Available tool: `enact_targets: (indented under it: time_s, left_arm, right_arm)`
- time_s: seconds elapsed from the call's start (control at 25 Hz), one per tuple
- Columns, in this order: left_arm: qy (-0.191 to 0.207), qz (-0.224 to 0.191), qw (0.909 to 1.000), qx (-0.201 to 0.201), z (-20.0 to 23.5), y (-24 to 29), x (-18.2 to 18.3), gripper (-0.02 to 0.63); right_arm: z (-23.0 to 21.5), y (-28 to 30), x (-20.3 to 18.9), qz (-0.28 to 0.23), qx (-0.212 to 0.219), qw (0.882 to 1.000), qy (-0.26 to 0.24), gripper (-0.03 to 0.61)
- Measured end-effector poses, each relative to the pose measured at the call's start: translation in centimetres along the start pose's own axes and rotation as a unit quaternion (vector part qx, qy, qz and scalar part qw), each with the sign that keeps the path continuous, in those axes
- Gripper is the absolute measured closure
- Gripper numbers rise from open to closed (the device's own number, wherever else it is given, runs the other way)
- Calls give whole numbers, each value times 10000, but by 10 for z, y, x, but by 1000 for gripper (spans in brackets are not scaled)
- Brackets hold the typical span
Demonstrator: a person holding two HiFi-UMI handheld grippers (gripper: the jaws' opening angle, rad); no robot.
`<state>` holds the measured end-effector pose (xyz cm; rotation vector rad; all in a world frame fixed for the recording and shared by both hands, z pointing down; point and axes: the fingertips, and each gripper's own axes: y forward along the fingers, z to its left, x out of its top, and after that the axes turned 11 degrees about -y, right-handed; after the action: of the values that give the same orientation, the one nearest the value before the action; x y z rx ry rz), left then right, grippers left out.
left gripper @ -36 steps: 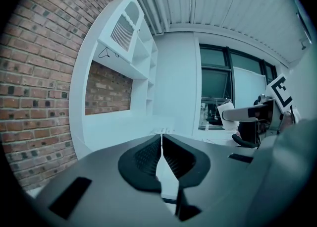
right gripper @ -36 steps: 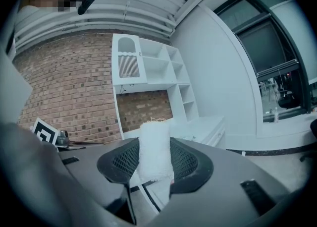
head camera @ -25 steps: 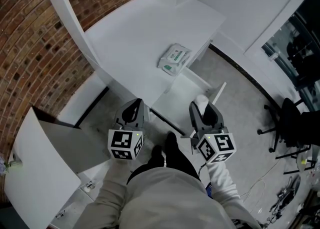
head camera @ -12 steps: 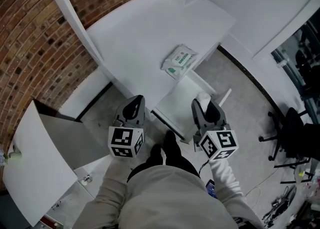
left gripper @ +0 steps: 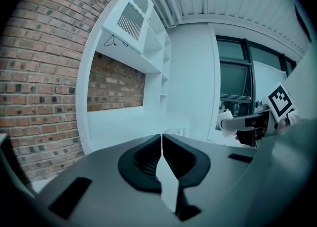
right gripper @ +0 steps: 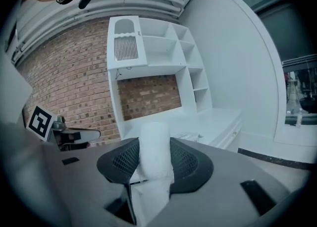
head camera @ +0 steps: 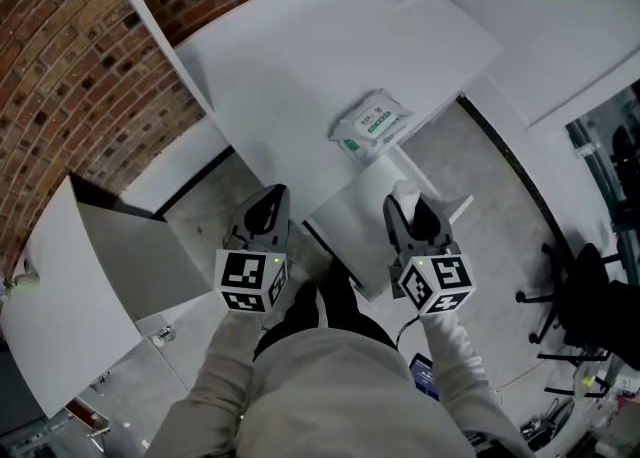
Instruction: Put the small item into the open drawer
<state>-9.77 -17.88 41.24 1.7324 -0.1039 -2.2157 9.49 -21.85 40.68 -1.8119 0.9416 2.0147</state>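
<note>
The right gripper pinches a small white roll across its middle, held above the open drawer under the desk. The roll looks soft, light and easily squashed, so a gentle hold on its middle should suit it. The left gripper is pressed together and empty.

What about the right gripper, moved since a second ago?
Yes. In the head view the right gripper, shut on the white roll, has come forward, nearer the wipes pack on the desk.
</note>
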Motion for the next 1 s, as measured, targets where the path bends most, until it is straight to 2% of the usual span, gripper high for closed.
enact_targets:
  time_s: [0.32,0.56,0.8,1.0]
  left_arm:
    - [-70,134,9991,394,7,10,-12,588]
    - [-213,175,9968,747,14,8,-20,588]
    - [-307,221,9942,1010,23,5,-27,588]
    - [-422,260,9909,1254,31,0,-34,588]
  right_arm:
    - [-6,37,-40,535,535,9971,-106,382]
    - [-8,60,-77,1060,824,9907,-201,382]
    - [-5,82,-114,1548,1076,9816,-296,382]
    - [8,96,-151,2044,1431,9669,-531,382]
